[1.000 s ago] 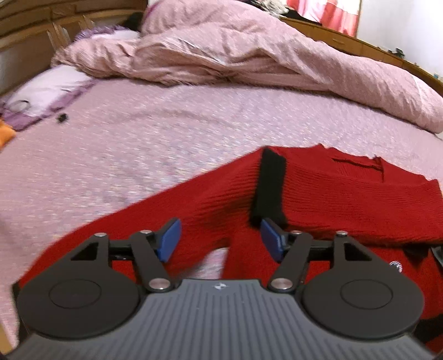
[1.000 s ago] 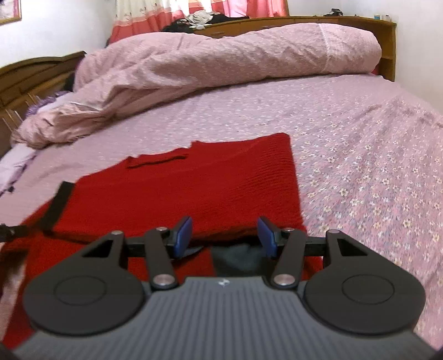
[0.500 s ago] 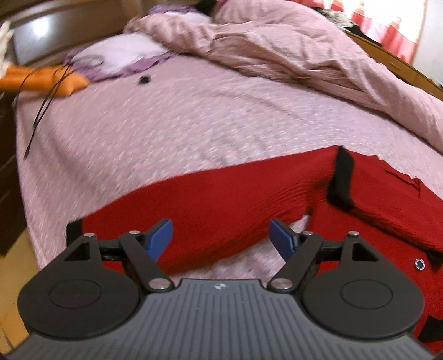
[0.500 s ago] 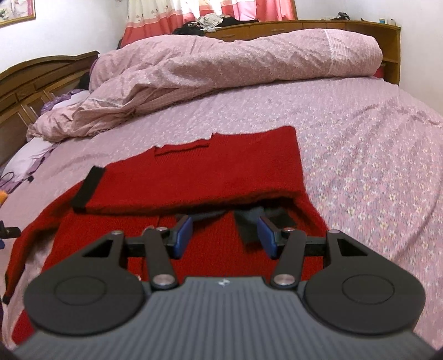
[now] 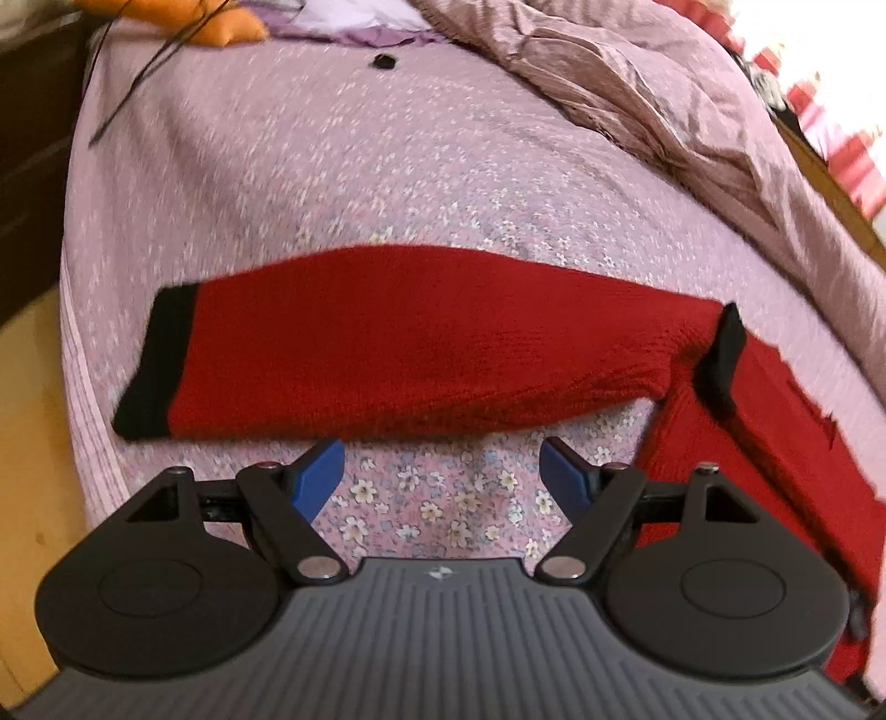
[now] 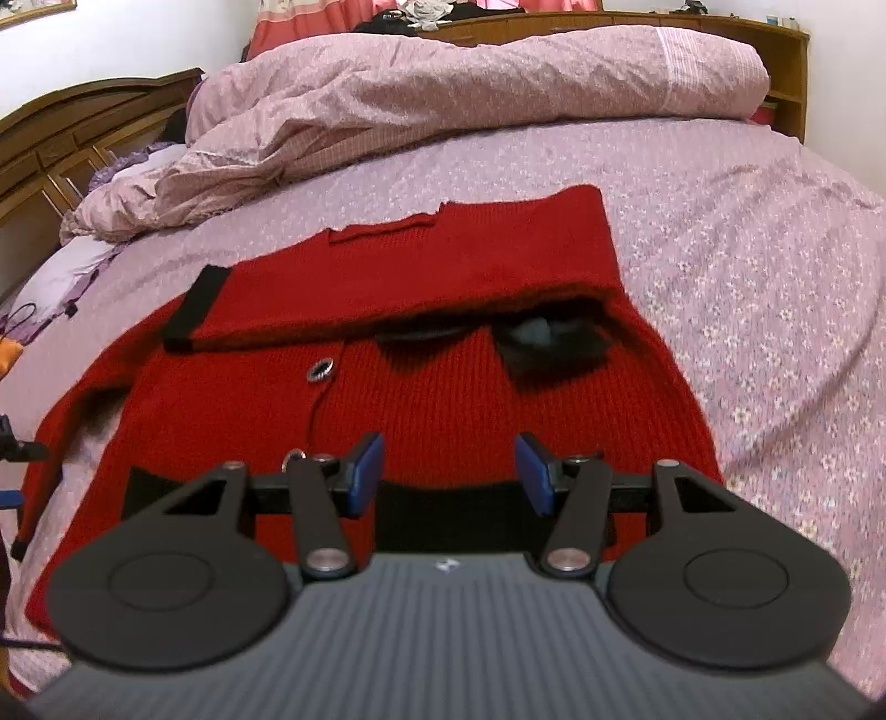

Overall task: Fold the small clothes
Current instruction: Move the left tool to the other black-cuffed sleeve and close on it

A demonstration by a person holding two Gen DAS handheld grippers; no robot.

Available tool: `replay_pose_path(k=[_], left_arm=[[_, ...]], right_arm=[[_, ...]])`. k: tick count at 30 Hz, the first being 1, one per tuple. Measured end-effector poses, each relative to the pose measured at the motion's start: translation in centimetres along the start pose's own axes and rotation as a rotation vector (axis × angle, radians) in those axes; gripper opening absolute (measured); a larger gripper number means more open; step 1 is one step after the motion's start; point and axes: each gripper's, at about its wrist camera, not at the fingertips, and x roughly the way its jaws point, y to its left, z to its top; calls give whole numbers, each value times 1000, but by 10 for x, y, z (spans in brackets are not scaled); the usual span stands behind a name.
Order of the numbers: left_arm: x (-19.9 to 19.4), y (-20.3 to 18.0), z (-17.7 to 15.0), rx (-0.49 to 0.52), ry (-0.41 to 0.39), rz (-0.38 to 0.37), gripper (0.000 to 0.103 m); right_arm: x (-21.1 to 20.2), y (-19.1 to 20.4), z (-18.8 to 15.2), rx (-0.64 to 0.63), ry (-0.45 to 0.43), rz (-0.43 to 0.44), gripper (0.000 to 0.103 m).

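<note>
A red knit cardigan [image 6: 421, 399] with black trim lies on the bed. One sleeve is folded across its upper part, with its black cuff [image 6: 194, 307] at the left. The other sleeve [image 5: 398, 354] lies stretched out flat to the side, ending in a black cuff [image 5: 149, 371]. My left gripper [image 5: 443, 476] is open and empty, just short of that stretched sleeve, over bare sheet. My right gripper [image 6: 449, 473] is open and empty, above the cardigan's black bottom hem [image 6: 443, 515]. A button [image 6: 321, 369] shows on the front.
The bed has a pink floral sheet [image 6: 747, 310]. A rumpled pink duvet [image 6: 443, 94] lies along the far side. The bed's edge and wooden floor [image 5: 33, 443] are at the left. An orange item [image 5: 221, 22] and a small black object [image 5: 383, 60] lie near the pillows.
My left gripper swung left from the cardigan body to face the outstretched sleeve and opened wider. My right gripper drew back toward the bottom hem, bringing the cardigan's front into view.
</note>
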Motion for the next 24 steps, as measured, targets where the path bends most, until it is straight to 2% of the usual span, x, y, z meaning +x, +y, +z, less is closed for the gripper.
replay_pose_path(k=[12, 18, 24], left_arm=[[21, 37, 3, -336, -9, -59, 82], [26, 39, 10, -399, -30, -94, 82], [36, 39, 6, -446, -8, -138, 81]], right_arm=[[6, -2, -9, 12, 31, -7, 55], [9, -2, -10, 10, 42, -10, 55], [11, -1, -11, 11, 49, -10, 55]])
